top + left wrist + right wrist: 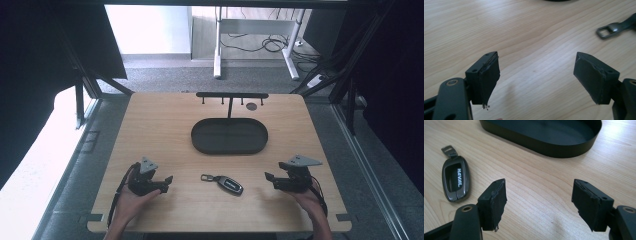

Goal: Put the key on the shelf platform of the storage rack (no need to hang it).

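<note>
Left gripper [169, 181], right gripper [268, 179]: black bodies, grey three-cornered top plates, trailing black cables, frayed black jaw pads [496, 205].

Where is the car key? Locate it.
The car key lies flat on the table in the high view, between both claws, nearer than the black tray.

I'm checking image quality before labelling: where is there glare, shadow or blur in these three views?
High view: blown-out white glare at the left edge, dark upper corners, the table evenly lit. Left gripper view: the key ring looks soft. Right gripper view: the key fob lettering reads sharp, with a pale sheen inside the tray.
</note>
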`<act>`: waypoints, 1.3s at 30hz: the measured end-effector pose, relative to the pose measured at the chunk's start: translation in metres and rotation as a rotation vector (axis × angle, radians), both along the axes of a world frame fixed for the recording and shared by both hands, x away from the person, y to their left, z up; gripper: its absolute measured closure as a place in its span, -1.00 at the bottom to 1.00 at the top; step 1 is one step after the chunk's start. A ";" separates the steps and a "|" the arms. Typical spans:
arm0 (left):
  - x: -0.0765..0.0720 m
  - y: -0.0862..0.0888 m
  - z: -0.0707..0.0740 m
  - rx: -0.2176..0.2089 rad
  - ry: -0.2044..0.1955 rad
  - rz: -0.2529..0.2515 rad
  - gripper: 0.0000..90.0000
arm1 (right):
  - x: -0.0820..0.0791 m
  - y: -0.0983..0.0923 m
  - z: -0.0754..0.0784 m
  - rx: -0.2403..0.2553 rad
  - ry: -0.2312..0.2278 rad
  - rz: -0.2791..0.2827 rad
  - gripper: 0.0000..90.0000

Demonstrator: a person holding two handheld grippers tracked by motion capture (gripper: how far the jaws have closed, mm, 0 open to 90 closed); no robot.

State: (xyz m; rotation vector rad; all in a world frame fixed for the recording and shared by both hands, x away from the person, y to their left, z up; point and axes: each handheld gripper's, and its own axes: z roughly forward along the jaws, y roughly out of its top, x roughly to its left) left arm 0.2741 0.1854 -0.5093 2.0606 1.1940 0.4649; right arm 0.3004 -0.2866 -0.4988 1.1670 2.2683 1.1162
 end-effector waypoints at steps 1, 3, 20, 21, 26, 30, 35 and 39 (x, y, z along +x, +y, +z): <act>0.000 0.000 0.000 0.000 0.001 0.002 -0.53 | 0.001 0.001 0.000 -0.015 0.000 0.006 -0.36; 0.002 -0.001 -0.001 0.007 0.029 -0.009 -0.50 | 0.002 0.003 0.002 -0.036 0.002 0.010 -0.36; -0.030 0.008 0.026 0.005 0.009 -0.039 -0.50 | 0.006 0.018 0.005 0.032 0.057 0.068 -0.24; -0.030 0.008 0.026 0.005 0.009 -0.039 -0.50 | 0.007 0.018 0.006 0.035 0.057 0.067 -0.24; -0.025 0.011 0.017 -0.019 0.044 -0.037 -0.50 | 0.007 0.021 0.008 0.033 0.049 0.088 -0.24; -0.023 0.008 0.012 -0.014 0.081 -0.063 -0.49 | 0.008 0.026 0.013 0.008 0.050 0.125 -0.24; -0.023 0.004 0.015 0.005 0.078 -0.078 -0.49 | 0.012 0.037 0.023 -0.019 0.076 0.183 -0.20; -0.024 0.003 0.019 0.011 0.066 -0.085 -0.49 | 0.019 0.045 0.034 -0.065 0.113 0.211 -0.14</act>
